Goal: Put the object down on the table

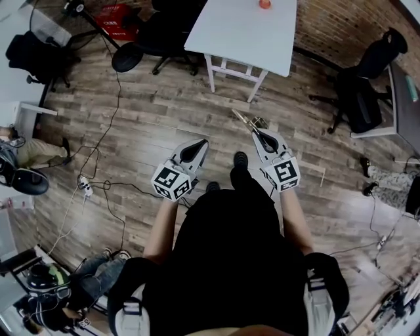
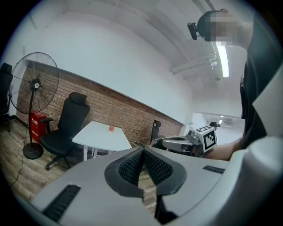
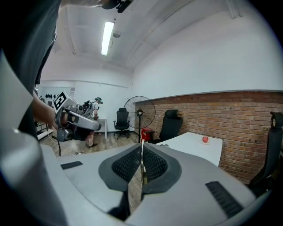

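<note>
My right gripper point(image 1: 257, 134) is shut on a thin, flat, pale metal object point(image 1: 241, 119) that sticks out forward past its fingertips. In the right gripper view the object point(image 3: 142, 161) shows edge-on as a narrow strip pinched between the black ribbed pads of the right gripper point(image 3: 142, 148). My left gripper point(image 1: 200, 144) is held beside it at the same height, and in its own view the left gripper point(image 2: 142, 151) has its pads together with nothing between them. The white table point(image 1: 243, 33) stands ahead, apart from both grippers, with a small red round thing point(image 1: 264, 4) on it.
Black office chairs point(image 1: 367, 79) stand at the right and behind the table. A floor fan point(image 1: 126, 56) and a red crate point(image 1: 115, 16) are at the far left. Cables and a power strip point(image 1: 85, 187) lie on the wooden floor. Seated people's legs show at the left edge.
</note>
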`<state>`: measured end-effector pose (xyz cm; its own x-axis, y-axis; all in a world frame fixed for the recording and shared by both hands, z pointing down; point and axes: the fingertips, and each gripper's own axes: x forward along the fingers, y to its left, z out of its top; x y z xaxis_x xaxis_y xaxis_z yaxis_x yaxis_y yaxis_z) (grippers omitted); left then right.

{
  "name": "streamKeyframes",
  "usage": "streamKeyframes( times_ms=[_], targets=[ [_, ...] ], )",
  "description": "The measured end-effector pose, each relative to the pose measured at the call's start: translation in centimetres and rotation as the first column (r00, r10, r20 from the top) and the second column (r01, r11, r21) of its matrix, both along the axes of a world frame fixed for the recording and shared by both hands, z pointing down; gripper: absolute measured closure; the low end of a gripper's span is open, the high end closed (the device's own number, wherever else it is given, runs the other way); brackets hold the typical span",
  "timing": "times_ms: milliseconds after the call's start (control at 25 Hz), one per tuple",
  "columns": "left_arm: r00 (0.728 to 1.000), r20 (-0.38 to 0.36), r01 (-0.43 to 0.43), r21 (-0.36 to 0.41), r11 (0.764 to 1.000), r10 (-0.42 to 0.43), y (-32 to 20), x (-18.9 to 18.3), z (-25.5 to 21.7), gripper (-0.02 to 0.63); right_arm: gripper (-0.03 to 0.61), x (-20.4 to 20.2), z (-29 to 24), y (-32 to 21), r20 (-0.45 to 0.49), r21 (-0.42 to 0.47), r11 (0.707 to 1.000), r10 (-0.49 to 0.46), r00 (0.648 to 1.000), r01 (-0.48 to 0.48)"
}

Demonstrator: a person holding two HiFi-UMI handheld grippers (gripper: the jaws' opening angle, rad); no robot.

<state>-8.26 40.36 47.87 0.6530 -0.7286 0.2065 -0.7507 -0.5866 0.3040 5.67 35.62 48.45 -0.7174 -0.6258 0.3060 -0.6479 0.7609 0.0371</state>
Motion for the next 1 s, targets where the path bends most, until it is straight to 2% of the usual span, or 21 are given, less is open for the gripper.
streamKeyframes(
  times_ms=[320,1000],
  targets=[
    [0.996,0.018,0.090,-0.022,0.996,-0.090,-3.9,-1.2,0.3,0.592,0.571,-0.1,0.7,-3.9,-0.022,-0.016,0.997,-0.073,0.997,0.073],
    [0.984,0.056,0.170,-0.025,0.985,-0.168,-10.3,3.1,-0.3,0.592,0.571,2.3,0.5,-12.8,0.004,-0.021,0.983,-0.185,0.983,0.185]
  ],
)
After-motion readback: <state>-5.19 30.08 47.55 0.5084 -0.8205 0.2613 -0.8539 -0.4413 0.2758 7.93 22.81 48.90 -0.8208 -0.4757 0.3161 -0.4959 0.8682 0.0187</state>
